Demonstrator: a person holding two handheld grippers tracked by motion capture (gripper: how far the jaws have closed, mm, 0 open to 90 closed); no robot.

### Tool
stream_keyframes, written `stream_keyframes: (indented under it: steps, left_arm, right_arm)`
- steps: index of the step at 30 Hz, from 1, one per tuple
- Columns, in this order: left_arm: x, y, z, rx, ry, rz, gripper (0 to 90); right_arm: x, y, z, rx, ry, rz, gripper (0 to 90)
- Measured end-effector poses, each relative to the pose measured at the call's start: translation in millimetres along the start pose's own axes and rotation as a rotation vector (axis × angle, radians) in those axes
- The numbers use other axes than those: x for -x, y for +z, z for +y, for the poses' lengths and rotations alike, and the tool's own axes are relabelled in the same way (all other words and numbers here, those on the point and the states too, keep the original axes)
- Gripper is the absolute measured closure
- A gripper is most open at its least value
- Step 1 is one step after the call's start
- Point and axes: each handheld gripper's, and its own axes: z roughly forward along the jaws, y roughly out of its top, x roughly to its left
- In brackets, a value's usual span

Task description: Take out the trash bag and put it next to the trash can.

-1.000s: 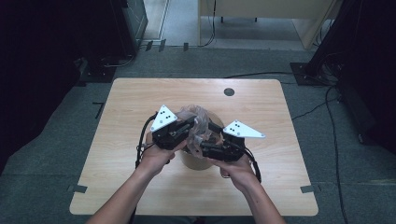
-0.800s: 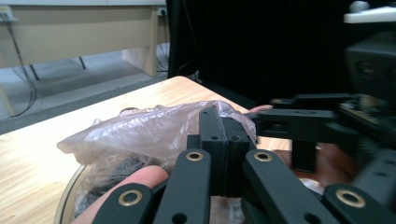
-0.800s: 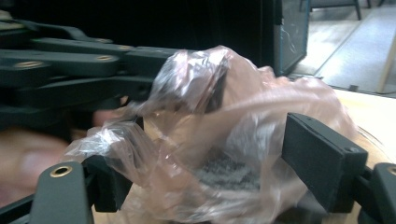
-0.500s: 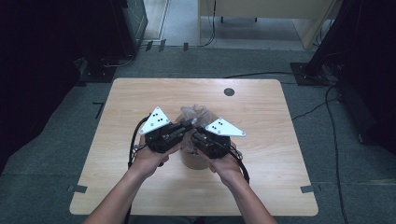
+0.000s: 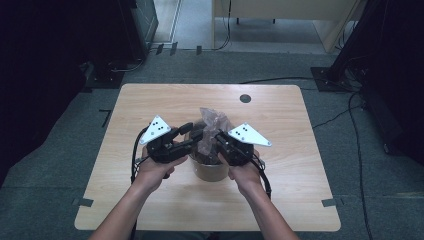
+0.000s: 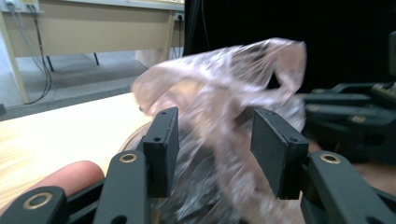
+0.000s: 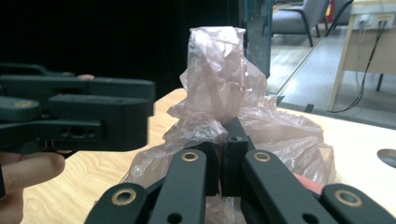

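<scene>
Right gripper [image 7: 223, 154] clenched on plastic bag [image 7: 219, 93] film; left gripper [image 6: 212, 140] jaws just opened, film loose between them, not pressed. Bag seated in round container [image 5: 210, 170] at table [image 5: 150, 100] centre. Lining apparently unfinished: bag top standing bunched. Container interior obscured; rim contact indeterminate.

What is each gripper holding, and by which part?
The right gripper pinches the plastic bag by its crumpled film low on the near side. The left gripper holds nothing; its jaws stand apart around the bag.
</scene>
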Motion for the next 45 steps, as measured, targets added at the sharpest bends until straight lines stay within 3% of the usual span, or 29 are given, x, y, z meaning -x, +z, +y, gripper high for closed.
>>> stream_keyframes:
  steps: [3, 11, 15, 18, 23, 30, 35, 39, 45]
  left_arm:
    - [-5.0, -4.6, -2.9, 0.015, -0.014, 0.015, 50.9]
    - [-22.1, -18.9, -14.9, 0.057, -0.046, 0.073, 47.0]
    - [-31.1, -24.6, -22.8, 0.050, -0.075, 0.143, 38.9]
    - [-37.6, -27.0, -29.6, 0.029, -0.089, 0.204, 29.6]
    - [-47.6, -30.8, -40.7, 0.001, -0.109, 0.259, 19.4]
    - [-59.1, -36.2, -62.3, -0.049, -0.090, 0.349, 15.7]
    - [-67.3, -42.1, -77.8, -0.084, -0.107, 0.385, 12.5]
    - [-76.1, -47.1, -105.3, -0.168, -0.095, 0.467, 11.0]
    - [-83.4, -53.6, -130.0, -0.240, -0.099, 0.517, 10.9]
  right_arm:
    - [0.7, -2.6, 3.9, 0.016, -0.006, -0.024, 90.0]
    - [-2.5, -9.3, 16.4, 0.065, -0.025, -0.022, 90.0]
    - [-6.3, -12.6, 23.0, 0.096, -0.040, -0.026, 90.0]
    - [-9.5, -15.7, 27.7, 0.133, -0.050, -0.039, 90.0]
    - [-12.7, -21.0, 34.2, 0.197, -0.056, -0.062, 90.0]
    - [-12.8, -28.2, 45.3, 0.244, -0.055, -0.090, 90.0]
    - [-8.8, -33.4, 52.9, 0.260, -0.050, -0.114, 90.0]
    - [-3.7, -38.0, 57.6, 0.263, -0.048, -0.134, 90.0]
    - [8.9, -47.1, 62.3, 0.273, -0.027, -0.172, 90.0]
